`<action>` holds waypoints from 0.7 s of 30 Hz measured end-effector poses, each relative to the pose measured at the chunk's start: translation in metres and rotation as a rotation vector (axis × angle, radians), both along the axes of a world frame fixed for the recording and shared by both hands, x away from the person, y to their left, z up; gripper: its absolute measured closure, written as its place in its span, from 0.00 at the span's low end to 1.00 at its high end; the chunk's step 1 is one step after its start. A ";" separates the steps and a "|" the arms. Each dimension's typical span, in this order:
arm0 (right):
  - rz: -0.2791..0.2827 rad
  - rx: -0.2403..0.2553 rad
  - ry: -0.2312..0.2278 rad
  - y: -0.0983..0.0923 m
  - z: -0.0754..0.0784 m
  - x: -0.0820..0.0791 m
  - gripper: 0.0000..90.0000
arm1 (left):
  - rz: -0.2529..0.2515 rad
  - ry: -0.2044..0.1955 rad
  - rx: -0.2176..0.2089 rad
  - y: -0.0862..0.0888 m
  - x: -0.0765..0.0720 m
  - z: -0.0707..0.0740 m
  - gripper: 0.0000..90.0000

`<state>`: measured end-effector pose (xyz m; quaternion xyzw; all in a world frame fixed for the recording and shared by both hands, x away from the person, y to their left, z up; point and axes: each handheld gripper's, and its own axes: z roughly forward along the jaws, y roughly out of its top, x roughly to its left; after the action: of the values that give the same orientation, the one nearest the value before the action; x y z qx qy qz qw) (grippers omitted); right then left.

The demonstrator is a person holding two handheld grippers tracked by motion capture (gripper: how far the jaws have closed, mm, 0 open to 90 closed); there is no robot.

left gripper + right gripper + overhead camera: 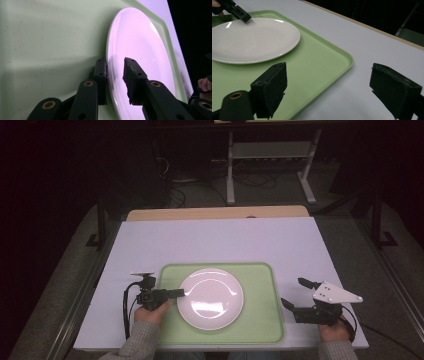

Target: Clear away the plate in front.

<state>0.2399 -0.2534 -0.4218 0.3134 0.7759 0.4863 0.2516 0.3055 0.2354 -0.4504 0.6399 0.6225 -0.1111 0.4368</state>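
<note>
**Left tool straddles the plate rim, right tool waits wide apart**

Here is the round, glossy white plate (210,298), sitting flat in the middle of the pale green plastic tray (260,320) with rounded corners, and the tray lies on the white worktop (220,240) close to the person's edge.

The left tool (179,293) reaches in from the plate's left side, held in the person's left hand (150,312), and its tips are right at the rim. From the left gripper view, the left tool (115,75) has one jaw under the rim against the tray and the other above the plate's inner surface, with the rim between them. The upper jaw stands clear of the plate, so the jaws are parted and not pinching.

Over on the right, the right tool (295,293) sits beside the tray's right edge, over bare worktop, gripped by the right hand (334,330). Its jaws are spread wide. In the right gripper view, one jaw hangs over the tray's corner and the other over the worktop, holding nothing.
</note>
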 end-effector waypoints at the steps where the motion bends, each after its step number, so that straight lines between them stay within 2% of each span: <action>1: 0.001 0.000 0.000 0.000 0.000 0.000 0.15 | 0.002 -0.005 0.004 0.000 0.000 0.001 0.78; 6: -0.002 0.001 -0.001 -0.001 0.000 0.000 0.15 | 0.008 -0.037 0.016 0.005 -0.001 0.006 0.77; 9: -0.003 -0.002 0.000 -0.001 0.000 0.000 0.15 | 0.010 -0.062 0.038 0.008 -0.003 0.010 0.76; 21: -0.010 -0.014 0.012 -0.001 -0.002 0.002 0.15 | -0.004 -0.200 0.112 0.022 -0.011 0.031 0.71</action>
<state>0.2417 -0.2546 -0.4235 0.3184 0.7793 0.4775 0.2516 0.2946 0.2571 -0.4194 0.6722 0.5799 -0.0128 0.4600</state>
